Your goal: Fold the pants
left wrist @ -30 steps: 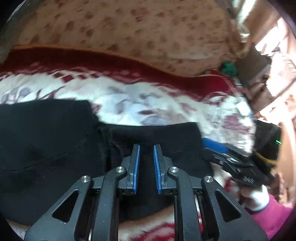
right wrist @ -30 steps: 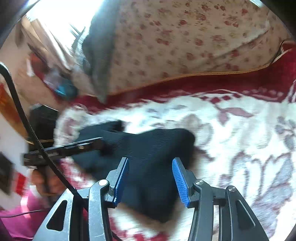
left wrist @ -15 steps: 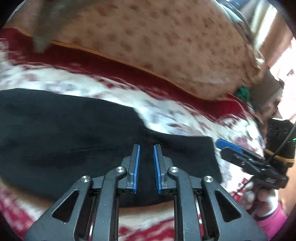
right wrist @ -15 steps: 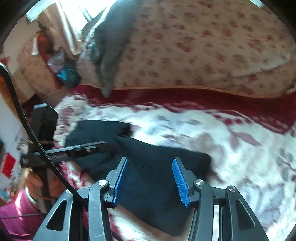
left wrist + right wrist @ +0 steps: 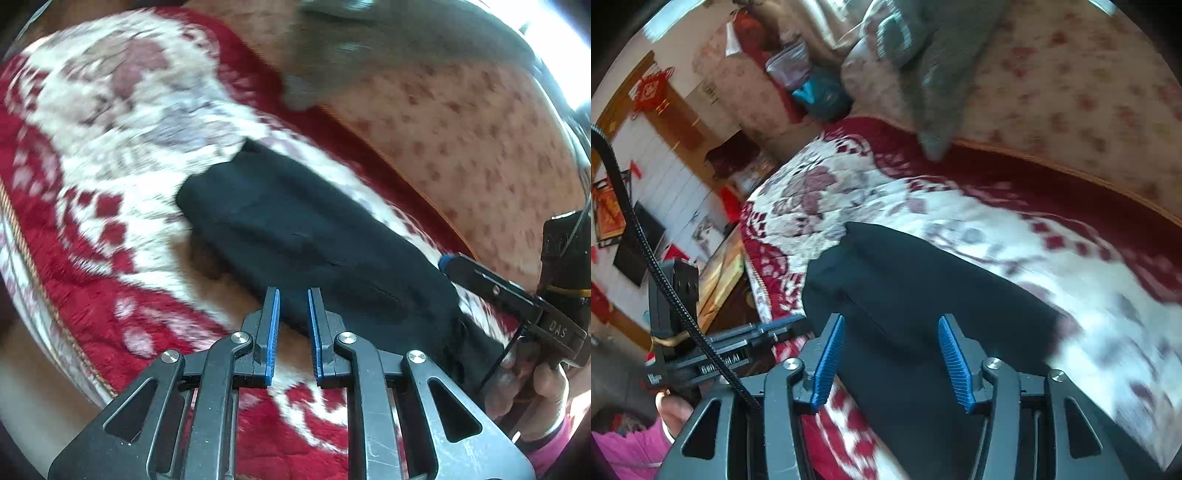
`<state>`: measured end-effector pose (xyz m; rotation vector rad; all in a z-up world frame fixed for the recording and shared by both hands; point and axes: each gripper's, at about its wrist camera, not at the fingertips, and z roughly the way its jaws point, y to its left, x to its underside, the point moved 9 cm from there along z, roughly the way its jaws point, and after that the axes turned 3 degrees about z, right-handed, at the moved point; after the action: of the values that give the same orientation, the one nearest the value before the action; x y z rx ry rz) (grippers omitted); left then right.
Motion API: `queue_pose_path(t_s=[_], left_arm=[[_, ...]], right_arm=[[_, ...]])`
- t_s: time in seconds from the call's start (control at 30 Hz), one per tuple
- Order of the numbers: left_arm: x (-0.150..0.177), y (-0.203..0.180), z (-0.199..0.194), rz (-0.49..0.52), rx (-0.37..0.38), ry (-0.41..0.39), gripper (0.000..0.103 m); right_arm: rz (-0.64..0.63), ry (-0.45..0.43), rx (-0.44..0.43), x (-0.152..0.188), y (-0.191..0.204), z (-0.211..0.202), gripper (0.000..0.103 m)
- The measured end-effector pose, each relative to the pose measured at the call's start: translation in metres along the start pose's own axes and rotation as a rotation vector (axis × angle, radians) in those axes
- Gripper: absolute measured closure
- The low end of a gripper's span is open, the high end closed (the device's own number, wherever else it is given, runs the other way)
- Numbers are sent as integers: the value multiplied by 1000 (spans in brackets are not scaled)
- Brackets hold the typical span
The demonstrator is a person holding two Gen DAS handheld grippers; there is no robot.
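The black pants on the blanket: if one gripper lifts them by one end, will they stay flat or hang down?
The black pants would probably hang limp: the soft knit lies flat on the red and white blanket. The layers may well slide apart, since nothing visible holds them. They look light for their size, though thickness is hard to judge.

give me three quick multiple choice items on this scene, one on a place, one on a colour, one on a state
1. Where do the pants lie?
A. on the red and white blanket
B. on a bare wooden floor
C. in a basket

2. What colour are the pads of the right tongs?
A. green
B. blue
C. yellow

3. How do the right tongs' pads stand?
A. pressed together
B. apart, pants between them unpressed
C. clamped on a pillow

A: the patterned blanket surrounds the dark cloth. B: both pads are blue. B: the gap is wide and widening.
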<state>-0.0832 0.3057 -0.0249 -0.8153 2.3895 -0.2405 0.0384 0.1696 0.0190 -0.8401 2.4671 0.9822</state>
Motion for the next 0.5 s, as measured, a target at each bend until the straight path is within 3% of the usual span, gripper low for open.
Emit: queue_pose_path(t_s=[0.2, 0.3, 0.5], left_arm=[[-4, 19, 11, -110, -4, 4, 89], [-6, 22, 16, -153, 20, 2, 68], [-12, 26, 22, -186, 52, -12, 56]], right_arm=[[-111, 77, 16, -32, 16, 64, 49], [-149, 113, 14, -46, 21, 88, 49], [-253, 193, 20, -61, 28, 129, 45]])
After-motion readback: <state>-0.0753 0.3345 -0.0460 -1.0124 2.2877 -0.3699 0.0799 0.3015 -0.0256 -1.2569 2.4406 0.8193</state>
